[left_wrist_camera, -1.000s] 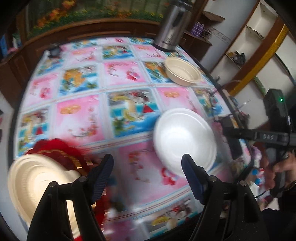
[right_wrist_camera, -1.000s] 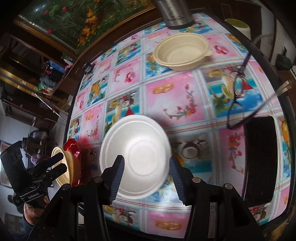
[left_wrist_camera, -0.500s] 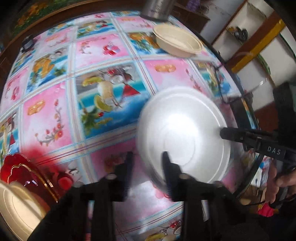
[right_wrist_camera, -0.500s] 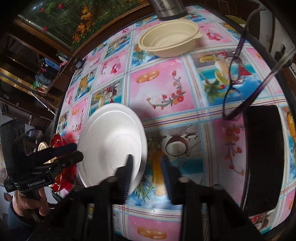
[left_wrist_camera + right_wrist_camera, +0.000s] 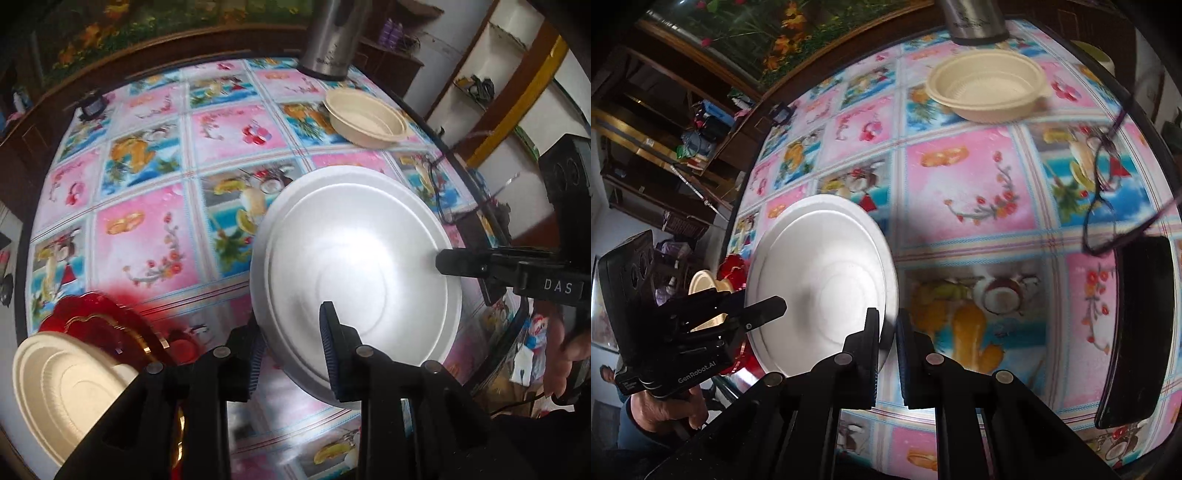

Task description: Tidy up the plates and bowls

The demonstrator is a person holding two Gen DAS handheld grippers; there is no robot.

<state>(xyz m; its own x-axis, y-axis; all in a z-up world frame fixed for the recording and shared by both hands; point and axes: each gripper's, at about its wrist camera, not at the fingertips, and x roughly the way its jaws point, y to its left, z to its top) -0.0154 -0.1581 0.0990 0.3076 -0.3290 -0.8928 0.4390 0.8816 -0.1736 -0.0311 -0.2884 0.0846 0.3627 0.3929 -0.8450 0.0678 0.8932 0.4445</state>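
A white foam plate (image 5: 354, 266) hangs tilted above the table, gripped from two sides. My left gripper (image 5: 291, 321) is shut on its near-left rim, and in the right wrist view that gripper (image 5: 775, 306) bites the plate (image 5: 820, 266) from the left. My right gripper (image 5: 888, 314) is shut on the opposite rim and appears in the left wrist view (image 5: 447, 260) at the plate's right edge. A cream bowl (image 5: 365, 118) (image 5: 986, 85) stands at the far side. At the near left a cream plate (image 5: 62, 384) lies on a red plate (image 5: 96, 317).
The table carries a pink and blue picture cloth (image 5: 147, 240). A steel flask (image 5: 332, 37) stands at the far edge behind the bowl. Glasses (image 5: 1104, 184) and a black phone (image 5: 1137, 325) lie along the right edge. A small black object (image 5: 90, 105) sits at the far left.
Both grippers went from open to shut on the white plate's rim. The plate has left the cloth and now hangs tilted between them.
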